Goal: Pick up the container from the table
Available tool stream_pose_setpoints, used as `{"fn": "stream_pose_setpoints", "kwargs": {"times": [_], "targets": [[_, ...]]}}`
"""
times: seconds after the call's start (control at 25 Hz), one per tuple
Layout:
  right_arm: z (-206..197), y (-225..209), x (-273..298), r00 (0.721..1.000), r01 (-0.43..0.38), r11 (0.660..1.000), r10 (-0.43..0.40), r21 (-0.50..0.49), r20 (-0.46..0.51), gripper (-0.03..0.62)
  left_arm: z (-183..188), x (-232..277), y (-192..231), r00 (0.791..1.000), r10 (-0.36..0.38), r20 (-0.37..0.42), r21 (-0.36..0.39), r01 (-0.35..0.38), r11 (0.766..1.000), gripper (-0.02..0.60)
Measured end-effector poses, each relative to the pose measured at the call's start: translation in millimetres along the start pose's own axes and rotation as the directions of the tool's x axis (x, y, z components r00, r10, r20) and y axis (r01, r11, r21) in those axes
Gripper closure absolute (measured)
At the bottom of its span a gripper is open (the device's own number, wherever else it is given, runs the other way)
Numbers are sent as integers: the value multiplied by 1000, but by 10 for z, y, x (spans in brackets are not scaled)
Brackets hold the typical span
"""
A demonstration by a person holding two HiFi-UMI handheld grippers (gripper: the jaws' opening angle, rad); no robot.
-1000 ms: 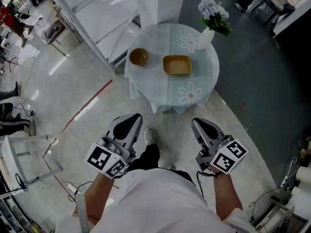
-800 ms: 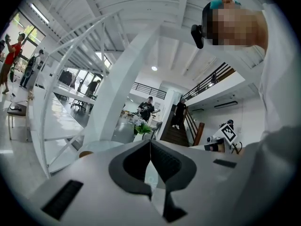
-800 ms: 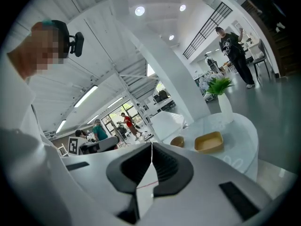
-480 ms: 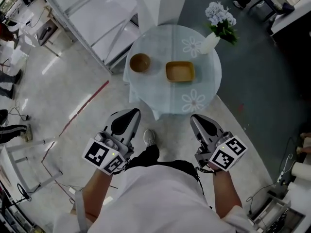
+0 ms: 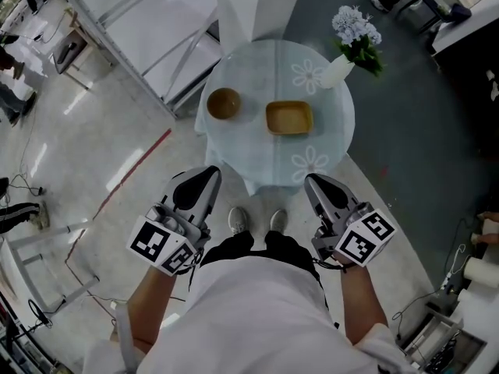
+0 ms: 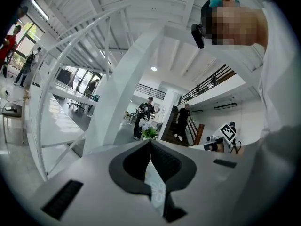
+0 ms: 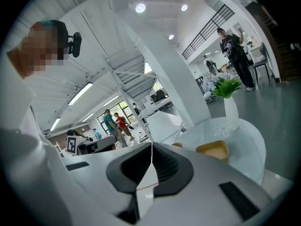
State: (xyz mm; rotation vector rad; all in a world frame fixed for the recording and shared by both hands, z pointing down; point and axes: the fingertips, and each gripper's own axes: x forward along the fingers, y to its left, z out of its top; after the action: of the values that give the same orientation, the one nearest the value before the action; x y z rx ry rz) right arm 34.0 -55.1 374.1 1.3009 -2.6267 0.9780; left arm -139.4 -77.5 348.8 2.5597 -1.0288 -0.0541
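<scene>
Pickup not started: the yellow container (image 5: 289, 118) sits untouched on the round table (image 5: 249, 76), left gripper (image 5: 205, 179) and right gripper (image 5: 316, 184) both closed on nothing, well short of it; approach, grasp and lift remain.

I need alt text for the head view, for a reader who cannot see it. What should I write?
Seen from above, a person holds the left gripper and the right gripper, both shut and empty, short of a round table. On it stand a rectangular container, a brown bowl and a vase of flowers.
</scene>
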Motion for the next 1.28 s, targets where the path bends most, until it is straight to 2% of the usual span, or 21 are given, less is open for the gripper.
{"fn": "stream_pose_setpoints", "kwargs": {"times": [0.48, 0.76, 1.08, 1.28], "targets": [[92, -332, 248, 998, -36, 999, 34, -34, -52, 571, -57, 272, 105, 999, 48, -19, -11, -48, 999, 560], [64, -702, 458, 988, -69, 993, 54, -98, -145, 571, -163, 537, 158, 993, 105, -43, -27, -107, 994, 560], [-104, -1157, 763, 951, -136, 973, 77, -184, -299, 571, -412, 822, 242, 976, 199, -88, -71, -206, 976, 560], [-246, -1380, 964, 917, -196, 935, 67, -296, -394, 571, -522, 924, 297, 963, 249, -108, -94, -259, 961, 560]]}}
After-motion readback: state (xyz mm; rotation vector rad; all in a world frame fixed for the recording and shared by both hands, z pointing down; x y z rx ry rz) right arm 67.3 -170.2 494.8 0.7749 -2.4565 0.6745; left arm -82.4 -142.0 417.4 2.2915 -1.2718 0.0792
